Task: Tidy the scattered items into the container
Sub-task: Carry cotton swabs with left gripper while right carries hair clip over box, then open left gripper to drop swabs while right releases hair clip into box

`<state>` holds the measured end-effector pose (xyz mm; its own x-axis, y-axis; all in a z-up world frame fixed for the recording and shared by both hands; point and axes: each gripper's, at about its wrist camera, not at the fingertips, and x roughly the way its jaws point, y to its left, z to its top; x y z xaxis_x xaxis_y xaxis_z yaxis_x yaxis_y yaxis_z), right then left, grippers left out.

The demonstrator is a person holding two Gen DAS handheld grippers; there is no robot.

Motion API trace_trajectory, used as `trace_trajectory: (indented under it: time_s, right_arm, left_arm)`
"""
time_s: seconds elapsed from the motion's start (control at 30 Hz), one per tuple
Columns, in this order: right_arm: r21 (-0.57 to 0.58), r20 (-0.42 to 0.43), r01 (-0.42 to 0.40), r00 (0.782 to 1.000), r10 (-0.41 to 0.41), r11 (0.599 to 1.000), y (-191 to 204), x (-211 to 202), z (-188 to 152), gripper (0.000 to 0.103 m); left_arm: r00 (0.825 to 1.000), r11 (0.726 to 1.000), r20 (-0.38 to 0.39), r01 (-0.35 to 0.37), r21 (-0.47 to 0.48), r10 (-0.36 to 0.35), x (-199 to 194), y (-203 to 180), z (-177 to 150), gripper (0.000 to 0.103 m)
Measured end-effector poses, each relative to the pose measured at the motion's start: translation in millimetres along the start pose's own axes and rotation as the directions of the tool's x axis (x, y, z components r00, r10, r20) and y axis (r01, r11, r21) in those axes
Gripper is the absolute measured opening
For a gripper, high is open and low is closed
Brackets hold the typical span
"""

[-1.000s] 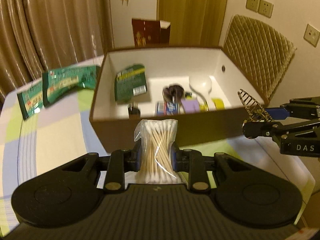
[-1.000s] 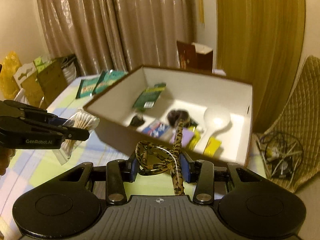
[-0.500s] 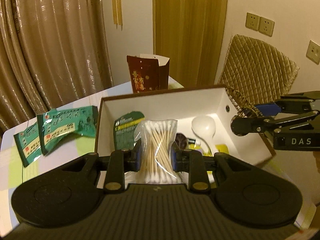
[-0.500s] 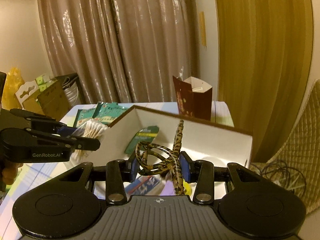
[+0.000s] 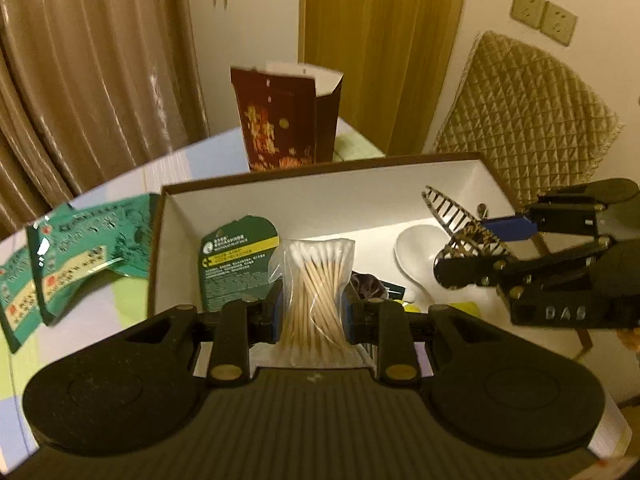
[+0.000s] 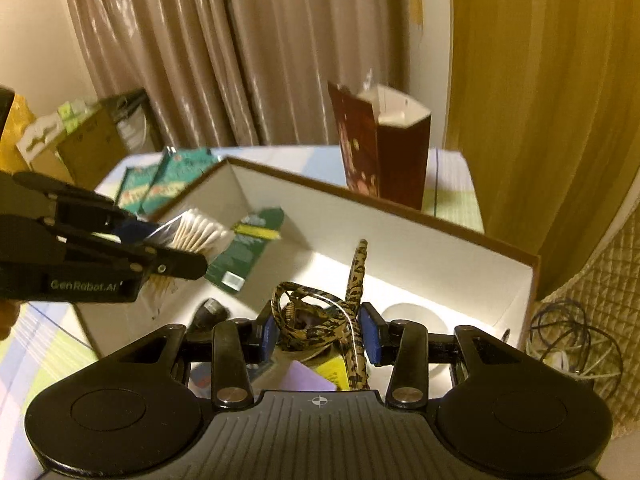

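we're at the drop-off step here, both loads are hanging over the container and nothing's let go yet.

biggest thing first: the surface (image 5: 132, 300) with its checked cloth, and on it the brown container (image 5: 316, 200) with white insides, open top. it already has a green packet, a white spoon, something purple and something yellow in the bottom. 2 green sachets (image 5: 72, 248) lie on the cloth just beside the container's left wall, so we'd guess those are next on the list. a dark red carton (image 5: 286, 120) stands behind the far wall.

left hand-held gripper (image 5: 314, 306) is clenched on the bag of cotton swabs (image 5: 316, 280), bag upright between the pads, sitting above the near-left part of the container by the green packet. right hand-held gripper (image 6: 318, 328) is clamped on the leopard-print hair clip (image 6: 320, 320), which hangs over the right half, near the spoon.

next move as we see it: lower each a bit past the rim, then release the pads so the stuff drops inside. the swab bag is floppy, so it may cling to a pad. the 2 hand-held grippers are near each other, so maybe release 1 at a time.
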<state>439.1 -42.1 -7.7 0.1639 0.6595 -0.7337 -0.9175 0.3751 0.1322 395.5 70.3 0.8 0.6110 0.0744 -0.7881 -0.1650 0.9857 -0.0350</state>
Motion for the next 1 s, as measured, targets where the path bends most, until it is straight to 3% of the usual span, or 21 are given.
trace_trajectory:
  time_s: [0.53,0.67,0.7,0.87,1.0]
  right_arm:
    - [0.042,-0.107,-0.004,0.994,0.008,0.999,-28,62,6,0.039]
    - [0.049,-0.115,0.002,0.993,0.003,0.999,-33,66,6,0.039]
    - [0.052,-0.118,0.002,0.993,0.004,0.999,-33,67,6,0.039]
    - [0.056,-0.126,0.002,0.992,0.005,0.998,-35,70,6,0.039]
    - [0.055,-0.127,0.002,0.992,0.005,0.999,-35,72,7,0.039]
  left_arm:
    - [0.994,1.0,-0.105,-0.022,0.017,0.023,90,4,21,0.024]
    - [0.993,0.999,-0.114,-0.025,0.02,0.027,99,6,21,0.031]
    - [0.993,0.999,-0.117,-0.026,0.021,0.028,100,7,20,0.039]
    - [0.994,0.999,-0.106,-0.03,0.029,0.033,99,7,20,0.056]
    - [0.995,0.999,-0.097,-0.034,0.037,0.038,97,7,21,0.057]
